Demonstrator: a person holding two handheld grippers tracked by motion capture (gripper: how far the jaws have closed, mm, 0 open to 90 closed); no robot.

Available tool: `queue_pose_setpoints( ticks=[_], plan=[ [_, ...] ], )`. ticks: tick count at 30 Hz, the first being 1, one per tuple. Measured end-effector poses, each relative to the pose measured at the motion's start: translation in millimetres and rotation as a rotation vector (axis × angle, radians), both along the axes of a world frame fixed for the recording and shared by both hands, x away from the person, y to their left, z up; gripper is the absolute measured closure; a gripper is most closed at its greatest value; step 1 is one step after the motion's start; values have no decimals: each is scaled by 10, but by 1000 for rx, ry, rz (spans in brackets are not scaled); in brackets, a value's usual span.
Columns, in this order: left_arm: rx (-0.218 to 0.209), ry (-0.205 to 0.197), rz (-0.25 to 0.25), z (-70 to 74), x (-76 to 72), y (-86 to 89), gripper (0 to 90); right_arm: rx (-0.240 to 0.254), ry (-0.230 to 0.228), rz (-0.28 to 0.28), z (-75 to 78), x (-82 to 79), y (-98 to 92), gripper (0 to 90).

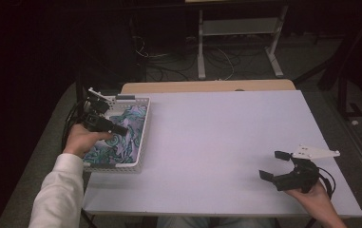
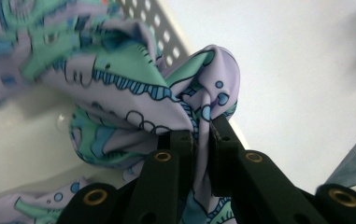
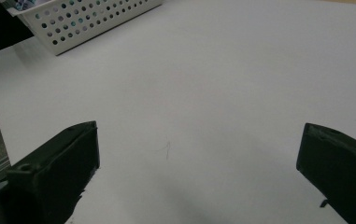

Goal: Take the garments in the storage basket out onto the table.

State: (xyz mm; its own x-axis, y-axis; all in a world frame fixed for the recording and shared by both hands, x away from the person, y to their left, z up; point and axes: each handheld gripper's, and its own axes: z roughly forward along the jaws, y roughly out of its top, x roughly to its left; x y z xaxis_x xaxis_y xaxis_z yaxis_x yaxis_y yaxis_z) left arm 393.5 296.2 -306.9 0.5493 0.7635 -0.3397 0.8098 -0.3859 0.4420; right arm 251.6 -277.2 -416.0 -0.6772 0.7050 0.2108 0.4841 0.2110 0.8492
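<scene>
A patterned cloth [image 1: 130, 124] in lilac, mint and blue lies bunched in a white perforated basket [image 1: 143, 142] at the table's left edge. My left gripper [image 1: 121, 129] reaches into the basket and is shut on a fold of the cloth [image 2: 166, 88], which bulges up above the closed jaws; the gripper [image 2: 202, 135] pinches it near the basket's wall [image 2: 166, 35]. My right gripper [image 1: 273, 165] hovers low over the bare white table [image 1: 216, 137] near its front right corner, jaws spread wide apart with nothing between them; in its own view the gripper [image 3: 196, 154] faces the basket [image 3: 82, 18].
A tan board [image 1: 207, 86] sticks out beyond the table's far edge. Behind it stand a white metal frame [image 1: 238, 38] and loose cables on the dark floor. The white tabletop [image 3: 222, 84] stretches between the basket and my right gripper.
</scene>
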Motion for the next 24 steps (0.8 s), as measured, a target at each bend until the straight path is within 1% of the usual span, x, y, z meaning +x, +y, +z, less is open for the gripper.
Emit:
queue_pose_setpoints(
  ticks=[4, 9, 12, 14, 15, 20, 24],
  plan=[
    [0, -26, 0, 179, -13, 12, 823, -1, 1, 3, 1, -1, 6, 0],
    [-20, -65, 10, 409, -10, 34, 823, 1, -1, 0, 2, -1, -1, 0],
    [-23, -82, 10, 531, -7, 34, 823, 2, -4, 0, 3, 1, -5, 0],
    [-30, -90, 3, 614, -6, 30, 823, 3, -3, -1, 3, 0, -6, 0],
    [-34, -96, -13, 664, -6, 29, 823, 2, -3, -1, 3, 1, -6, 0],
    [-17, -103, -21, 838, 10, 25, 823, 2, -4, 1, 2, 1, -4, 0],
    [-18, -125, -21, 971, 12, 18, 823, 4, -4, 0, 3, 0, -6, 0]
  ],
)
